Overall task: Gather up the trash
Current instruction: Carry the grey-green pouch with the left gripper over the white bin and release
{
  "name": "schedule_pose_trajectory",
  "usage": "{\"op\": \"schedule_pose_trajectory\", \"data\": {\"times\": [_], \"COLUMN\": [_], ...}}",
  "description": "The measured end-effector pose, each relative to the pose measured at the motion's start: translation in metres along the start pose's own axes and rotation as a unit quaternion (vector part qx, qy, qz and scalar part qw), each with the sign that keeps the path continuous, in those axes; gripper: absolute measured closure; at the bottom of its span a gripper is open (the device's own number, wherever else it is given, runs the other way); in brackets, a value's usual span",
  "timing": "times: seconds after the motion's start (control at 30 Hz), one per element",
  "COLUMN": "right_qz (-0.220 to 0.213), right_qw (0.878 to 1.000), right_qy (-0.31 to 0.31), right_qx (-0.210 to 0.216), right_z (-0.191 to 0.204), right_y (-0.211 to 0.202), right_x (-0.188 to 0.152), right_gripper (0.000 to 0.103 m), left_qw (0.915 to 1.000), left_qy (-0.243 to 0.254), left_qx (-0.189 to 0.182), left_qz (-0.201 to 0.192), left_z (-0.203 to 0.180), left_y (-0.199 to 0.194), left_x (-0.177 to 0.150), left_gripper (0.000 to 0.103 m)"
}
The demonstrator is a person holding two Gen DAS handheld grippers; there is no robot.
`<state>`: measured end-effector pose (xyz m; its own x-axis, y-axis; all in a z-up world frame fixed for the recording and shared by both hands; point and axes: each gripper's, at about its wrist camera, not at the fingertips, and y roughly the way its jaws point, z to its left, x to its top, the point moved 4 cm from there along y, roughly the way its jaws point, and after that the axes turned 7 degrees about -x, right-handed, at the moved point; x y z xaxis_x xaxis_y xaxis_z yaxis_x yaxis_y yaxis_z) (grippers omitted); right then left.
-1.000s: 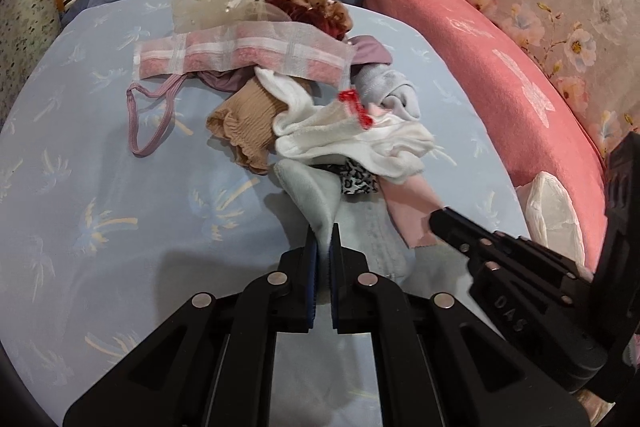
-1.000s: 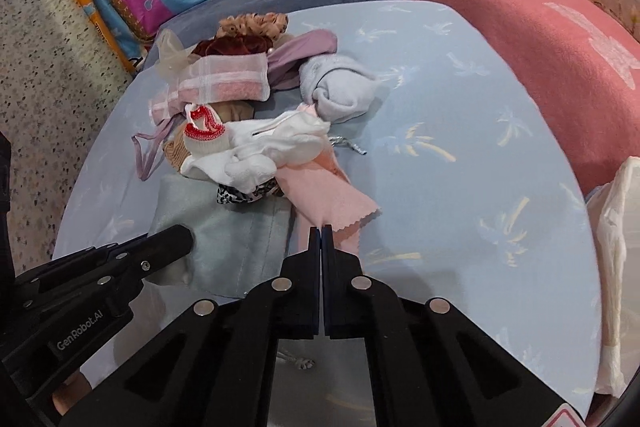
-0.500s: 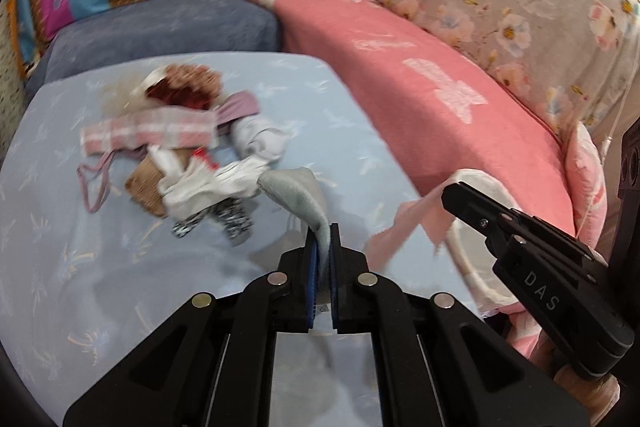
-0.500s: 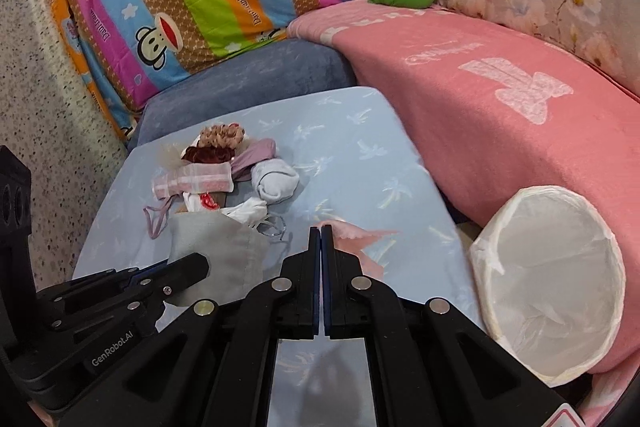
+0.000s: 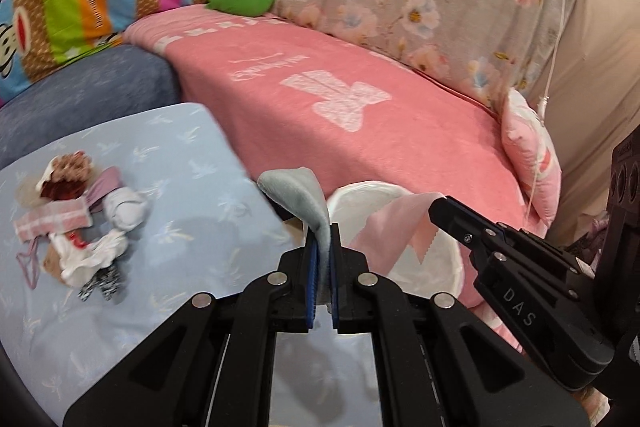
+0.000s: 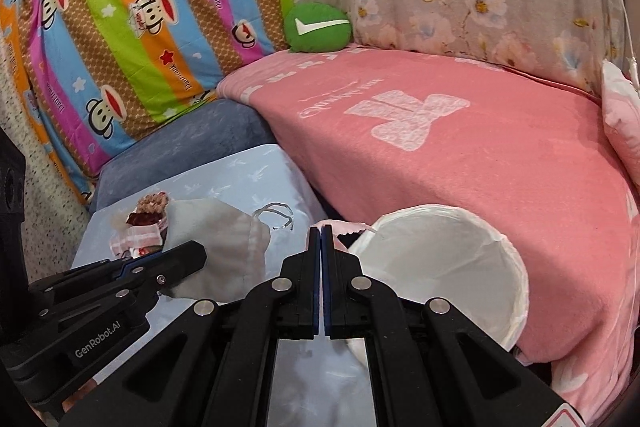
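My left gripper [image 5: 323, 239] is shut on a grey cloth [image 5: 296, 195], whose free end curls up and to the left above the fingers. In the right wrist view the same grey cloth [image 6: 224, 239] hangs from the left gripper [image 6: 200, 253] over the table. My right gripper [image 6: 321, 233] is shut on a thin pink cloth [image 6: 340, 227]. From the left wrist that pink cloth [image 5: 396, 223] drapes from the right gripper [image 5: 434, 205] in front of the white bag-lined bin [image 5: 372, 189]. The bin [image 6: 440, 255] stands open just right of both grippers.
A pile of small garments [image 5: 80, 227] lies on the light blue table [image 5: 180, 187]. A pink blanket [image 6: 480, 155] covers the sofa behind the bin. A green cushion [image 6: 318, 27], a striped cartoon pillow [image 6: 140, 19] and a blue cushion [image 5: 80, 87] sit at the back.
Both grippers have lifted off the table and swung right toward the bin, carrying the grey and pink cloths away from the pile. The bin has come into full view.
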<state>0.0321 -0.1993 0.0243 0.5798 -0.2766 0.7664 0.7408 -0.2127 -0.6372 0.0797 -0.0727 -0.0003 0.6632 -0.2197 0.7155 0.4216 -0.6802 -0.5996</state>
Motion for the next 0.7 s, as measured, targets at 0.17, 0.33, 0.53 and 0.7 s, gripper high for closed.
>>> {"op": "schedule_pose_trajectory", "data": {"times": [0.17,0.33,0.53,0.7], "right_qz": [-0.006,-0.006,0.000,-0.001], "right_qw": [1.000,0.999,0.998,0.997], "right_qy": [0.020,0.036,0.048,0.048], "right_qx": [-0.023,-0.037,-0.047,-0.053], "right_z": [-0.037,-0.061,-0.076,-0.078], "right_y": [-0.003,-0.001,0.005,0.005], "right_x": [0.002,0.003,0.003,0.002], "right_gripper": [0.102,0.102,0.101,0.097], "left_qw": [0.9995,0.9985,0.9978,0.9980], "left_qy": [0.018,0.028,0.030,0.021], "left_qx": [-0.024,-0.042,-0.049,-0.047], "left_qz": [0.010,0.021,0.032,0.037], "left_z": [-0.028,-0.045,-0.056,-0.057], "left_y": [0.018,0.034,0.051,0.058], "left_x": [0.005,0.009,0.011,0.010], "left_gripper": [0.098,0.097,0.096,0.065]}}
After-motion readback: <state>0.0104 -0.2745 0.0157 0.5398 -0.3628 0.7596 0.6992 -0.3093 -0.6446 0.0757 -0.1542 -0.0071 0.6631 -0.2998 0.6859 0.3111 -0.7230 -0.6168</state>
